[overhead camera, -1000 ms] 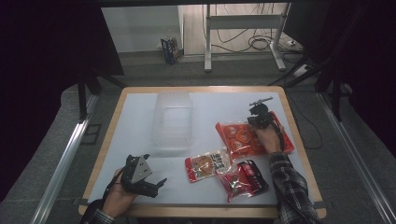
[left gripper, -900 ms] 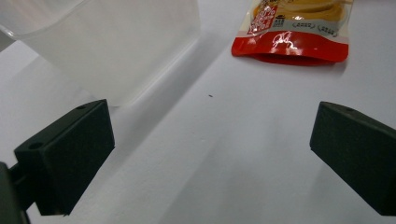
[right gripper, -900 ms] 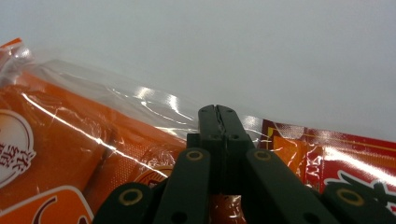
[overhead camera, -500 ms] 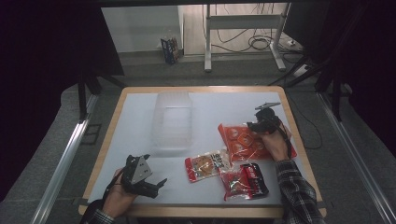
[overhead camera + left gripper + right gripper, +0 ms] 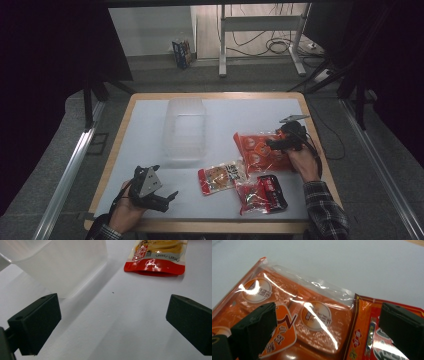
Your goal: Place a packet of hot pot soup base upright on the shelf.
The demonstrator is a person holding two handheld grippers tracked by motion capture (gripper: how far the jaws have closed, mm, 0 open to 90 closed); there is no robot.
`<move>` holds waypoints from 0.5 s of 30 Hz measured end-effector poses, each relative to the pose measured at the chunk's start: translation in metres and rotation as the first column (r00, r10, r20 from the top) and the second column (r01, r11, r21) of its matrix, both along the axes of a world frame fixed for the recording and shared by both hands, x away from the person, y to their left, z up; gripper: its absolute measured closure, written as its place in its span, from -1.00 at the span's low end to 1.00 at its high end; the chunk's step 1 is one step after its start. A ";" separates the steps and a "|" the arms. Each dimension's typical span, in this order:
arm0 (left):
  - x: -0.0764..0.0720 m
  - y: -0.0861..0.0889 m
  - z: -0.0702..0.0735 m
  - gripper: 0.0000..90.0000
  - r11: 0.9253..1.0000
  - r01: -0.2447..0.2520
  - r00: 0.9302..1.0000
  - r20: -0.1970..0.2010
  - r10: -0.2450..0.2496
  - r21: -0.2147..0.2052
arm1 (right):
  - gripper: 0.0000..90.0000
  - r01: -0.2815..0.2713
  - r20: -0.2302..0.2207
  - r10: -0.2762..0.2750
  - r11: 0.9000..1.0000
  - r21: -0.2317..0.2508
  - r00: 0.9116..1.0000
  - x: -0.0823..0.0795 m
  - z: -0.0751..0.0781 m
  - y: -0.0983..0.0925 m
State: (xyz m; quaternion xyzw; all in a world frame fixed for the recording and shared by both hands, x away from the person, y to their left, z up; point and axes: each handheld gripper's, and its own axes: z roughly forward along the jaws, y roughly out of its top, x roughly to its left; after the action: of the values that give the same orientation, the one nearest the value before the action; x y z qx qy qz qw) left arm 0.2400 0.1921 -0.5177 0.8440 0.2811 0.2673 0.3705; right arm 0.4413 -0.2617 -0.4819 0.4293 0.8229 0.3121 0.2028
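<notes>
A large orange snack packet lies flat on the white table top, at the right. My right gripper hovers over it, pointing left. Its jaws have just been opening and stand wide apart. In the right gripper view the orange packet lies below the right gripper, untouched by the pads. My left gripper rests near the front left edge, open and empty. The left gripper view has the left gripper over bare table.
A clear plastic container stands at the middle rear of the table; the same clear container is close ahead on the left. A small yellow-and-red pouch and a red-and-black packet lie near the front. A wooden rim borders the table.
My right hand has drawn back toward the person and slightly to the right over the orange packet, which now lies flatter. The left hand has stayed where it was.
</notes>
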 end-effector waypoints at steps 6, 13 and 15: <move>0.000 0.000 0.000 -1.00 1.000 0.002 1.000 0.002 -0.002 0.001 | -1.00 0.000 -0.001 0.000 1.000 -0.019 1.000 -0.018 0.000 -0.009; -0.001 -0.001 0.000 -1.00 1.000 0.005 1.000 0.002 -0.005 0.005 | -1.00 -0.010 -0.003 0.010 1.000 -0.017 1.000 -0.040 -0.003 -0.024; -0.001 -0.001 0.000 -1.00 1.000 0.005 1.000 0.002 -0.005 0.006 | -1.00 -0.008 0.002 0.008 1.000 -0.022 1.000 -0.043 -0.003 -0.026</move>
State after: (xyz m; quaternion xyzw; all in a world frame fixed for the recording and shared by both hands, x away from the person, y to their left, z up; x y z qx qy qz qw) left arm 0.2394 0.1910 -0.5179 0.8455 0.2777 0.2677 0.3692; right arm 0.3985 -0.2879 -0.4850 0.4234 0.8279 0.3041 0.2070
